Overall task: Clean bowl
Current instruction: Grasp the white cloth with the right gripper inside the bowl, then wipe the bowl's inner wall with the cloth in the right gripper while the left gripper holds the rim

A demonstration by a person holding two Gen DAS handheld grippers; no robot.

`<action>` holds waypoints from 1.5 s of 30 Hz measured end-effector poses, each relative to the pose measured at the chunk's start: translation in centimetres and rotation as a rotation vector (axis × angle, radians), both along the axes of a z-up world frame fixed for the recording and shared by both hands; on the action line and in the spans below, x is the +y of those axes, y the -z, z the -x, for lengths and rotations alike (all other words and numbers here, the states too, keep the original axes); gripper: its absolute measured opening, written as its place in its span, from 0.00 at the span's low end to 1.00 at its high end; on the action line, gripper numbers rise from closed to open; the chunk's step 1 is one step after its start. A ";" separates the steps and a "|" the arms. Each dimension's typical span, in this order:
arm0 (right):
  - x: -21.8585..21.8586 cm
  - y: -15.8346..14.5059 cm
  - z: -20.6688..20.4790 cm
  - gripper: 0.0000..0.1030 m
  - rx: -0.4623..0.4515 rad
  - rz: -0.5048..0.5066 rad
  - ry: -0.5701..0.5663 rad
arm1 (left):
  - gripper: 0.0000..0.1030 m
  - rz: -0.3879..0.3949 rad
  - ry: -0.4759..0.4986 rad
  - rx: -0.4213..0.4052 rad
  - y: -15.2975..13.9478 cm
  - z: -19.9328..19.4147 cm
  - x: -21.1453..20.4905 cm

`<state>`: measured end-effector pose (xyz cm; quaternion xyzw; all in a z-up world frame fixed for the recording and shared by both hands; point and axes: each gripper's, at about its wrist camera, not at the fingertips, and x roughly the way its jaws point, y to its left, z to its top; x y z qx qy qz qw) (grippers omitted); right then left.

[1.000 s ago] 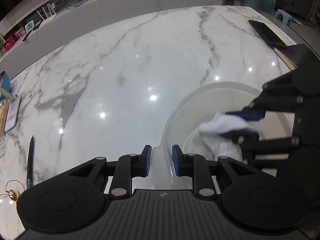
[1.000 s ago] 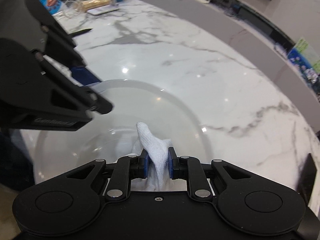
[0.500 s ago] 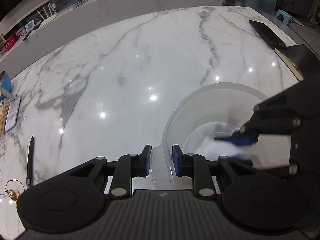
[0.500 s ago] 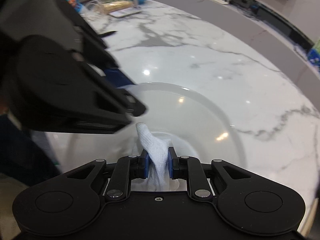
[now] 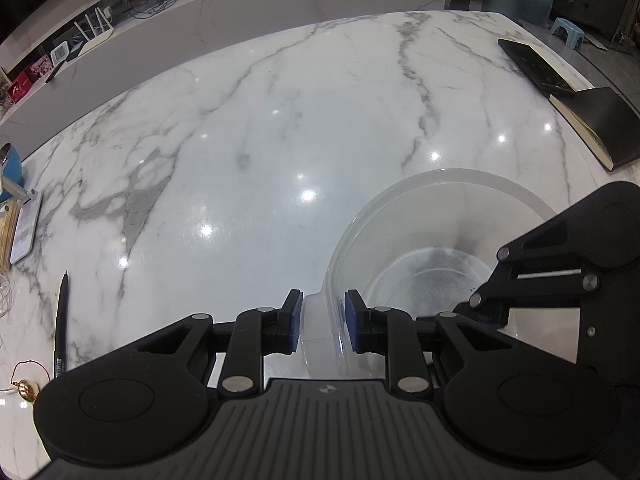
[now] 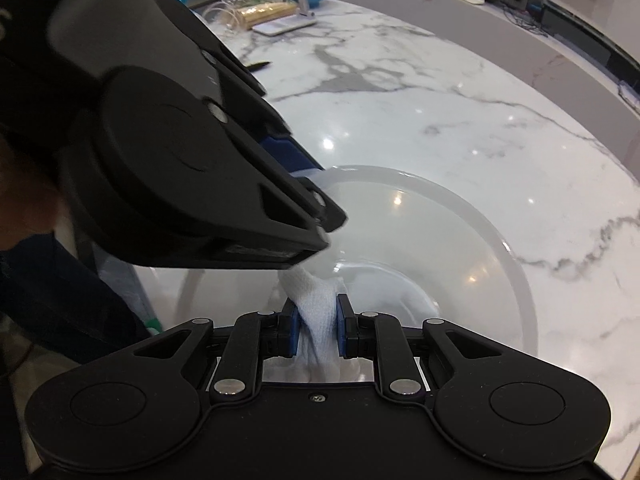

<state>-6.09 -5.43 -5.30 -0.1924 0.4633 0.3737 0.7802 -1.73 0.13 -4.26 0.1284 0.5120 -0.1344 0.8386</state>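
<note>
Nearest the right wrist camera, the right gripper (image 6: 317,330) pinches a bunched white cloth (image 6: 316,312) between its blue pads, the cloth's loose end hanging down inside the bowl (image 6: 516,276). Just beside it the left gripper (image 5: 322,322) is pressed together on the bowl's near rim, one pad outside the wall and one inside, so it appears to act as the anchor. The step in hand looks like wiping the inner wall and floor. To do it well, the left clamp should hold steady so the light bowl does not skate on the glossy desk (image 5: 280,128), and the right should sweep the cloth in overlapping arcs from the floor up the wall, steering clear of the left gripper, which crowds the near side. The bowl is a clear, slightly frosted plastic one with a thick rounded rim, a small lip where it is held, and a faint textured ring on its floor; no obvious dirt shows. It sits at the near edge of the white marble desk. Farther off lie a black pen (image 5: 61,316) and a black notebook (image 5: 596,124).
</note>
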 end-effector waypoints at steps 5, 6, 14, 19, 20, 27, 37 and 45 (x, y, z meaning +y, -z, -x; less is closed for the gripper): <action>-0.3 0.2 -0.8 0.15 -0.029 0.036 0.039 | 0.20 -0.001 0.003 -0.001 0.0 0.0 0.0; -0.4 0.3 -1.0 0.15 -0.042 0.049 0.048 | 0.20 -0.002 0.005 -0.001 0.1 0.0 -0.1; -1.1 0.6 -1.8 0.15 -0.129 0.119 0.105 | 0.21 -0.018 0.036 -0.009 0.1 0.3 -0.5; -1.5 0.7 -2.1 0.15 -0.155 0.126 0.117 | 0.21 -0.028 0.051 -0.008 0.1 0.5 -0.9; -1.6 0.7 -2.1 0.15 -0.160 0.125 0.116 | 0.21 -0.029 0.053 -0.008 0.1 0.6 -0.9; -1.3 0.9 -2.4 0.15 -0.182 0.109 0.100 | 0.21 -0.025 0.057 -0.006 0.1 0.6 -0.9; -0.7 0.7 -2.6 0.15 -0.124 0.017 0.059 | 0.21 -0.016 0.047 -0.001 0.2 0.4 -0.6; -0.1 0.3 -1.4 0.15 -0.034 -0.043 -0.033 | 0.21 -0.023 0.048 -0.005 0.2 0.6 -0.8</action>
